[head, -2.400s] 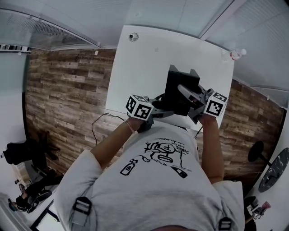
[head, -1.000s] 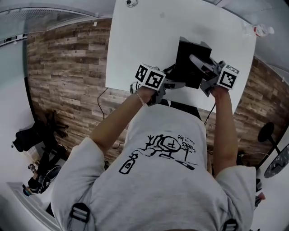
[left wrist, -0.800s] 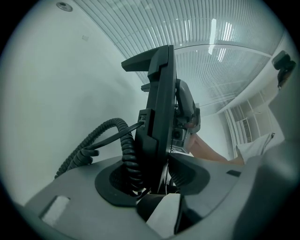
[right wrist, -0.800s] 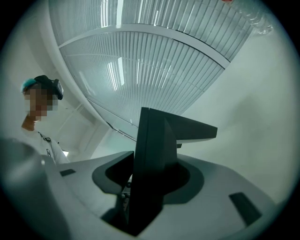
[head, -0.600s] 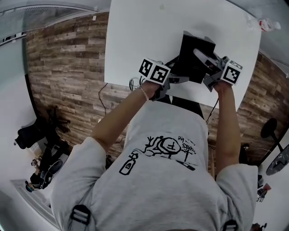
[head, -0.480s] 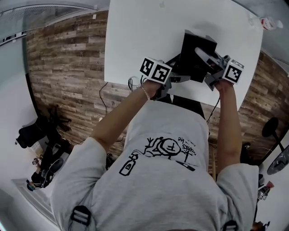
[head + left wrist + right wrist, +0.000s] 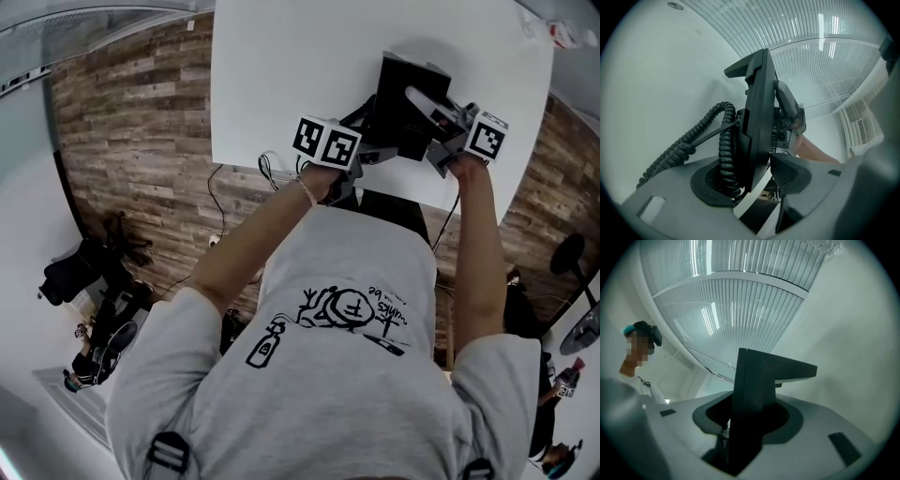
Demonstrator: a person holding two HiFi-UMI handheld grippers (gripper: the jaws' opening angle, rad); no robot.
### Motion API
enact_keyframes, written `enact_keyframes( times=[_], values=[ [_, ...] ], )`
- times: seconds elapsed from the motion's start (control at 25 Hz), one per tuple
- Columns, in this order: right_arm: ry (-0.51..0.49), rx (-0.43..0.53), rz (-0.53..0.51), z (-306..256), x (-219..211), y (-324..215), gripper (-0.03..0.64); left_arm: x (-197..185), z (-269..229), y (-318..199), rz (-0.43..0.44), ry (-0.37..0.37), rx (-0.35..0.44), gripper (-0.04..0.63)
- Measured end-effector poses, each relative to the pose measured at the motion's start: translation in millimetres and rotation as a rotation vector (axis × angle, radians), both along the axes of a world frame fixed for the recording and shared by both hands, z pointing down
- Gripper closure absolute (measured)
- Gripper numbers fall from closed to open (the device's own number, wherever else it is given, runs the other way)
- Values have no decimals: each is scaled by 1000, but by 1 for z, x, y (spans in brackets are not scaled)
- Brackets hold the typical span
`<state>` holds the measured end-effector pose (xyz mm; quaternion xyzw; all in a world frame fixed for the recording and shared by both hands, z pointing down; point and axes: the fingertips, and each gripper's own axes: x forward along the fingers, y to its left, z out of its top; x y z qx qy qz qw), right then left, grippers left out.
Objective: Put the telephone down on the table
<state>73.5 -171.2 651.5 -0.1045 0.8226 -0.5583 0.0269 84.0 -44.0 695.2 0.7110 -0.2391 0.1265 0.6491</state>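
A black desk telephone (image 7: 401,98) stands on edge just over the near right part of the white table (image 7: 281,66), between my two grippers. My left gripper (image 7: 377,150) reaches in from the left. Its jaws are opening, with the telephone's edge (image 7: 757,117) and the coiled cord (image 7: 693,140) between them and a bright gap beside the right pad (image 7: 790,171). The grey handset (image 7: 787,101) lies on the telephone's face. My right gripper (image 7: 427,111) comes from the right and is shut on the opposite edge (image 7: 754,380).
A small plastic bottle (image 7: 567,36) lies at the table's far right corner. Cables (image 7: 267,173) hang over the near edge above the wooden floor (image 7: 122,141). Dark clutter (image 7: 84,272) sits on the floor at the left. A person (image 7: 637,348) stands far off.
Both grippers and the telephone have sunk toward the table top and sit further over it. The telephone stays upright between them.
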Motion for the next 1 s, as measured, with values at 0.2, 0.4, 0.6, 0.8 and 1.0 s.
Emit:
enact_keyframes(
  times=[0.2,0.4,0.6,0.8,1.0],
  values=[
    [-17,-21,-2,8,1,2,445,-1,11,1,-9,-66,7,350],
    [12,-28,-12,14,0,3,448,-2,16,5,-13,-92,-16,342],
    [6,-25,-20,14,0,3,448,-3,17,5,-18,-113,-27,342],
    [2,-32,-31,14,-1,6,449,-6,18,8,-42,-167,-38,333],
    [18,-17,-43,17,-2,6,451,-11,17,11,-43,-223,-24,325]
  ],
)
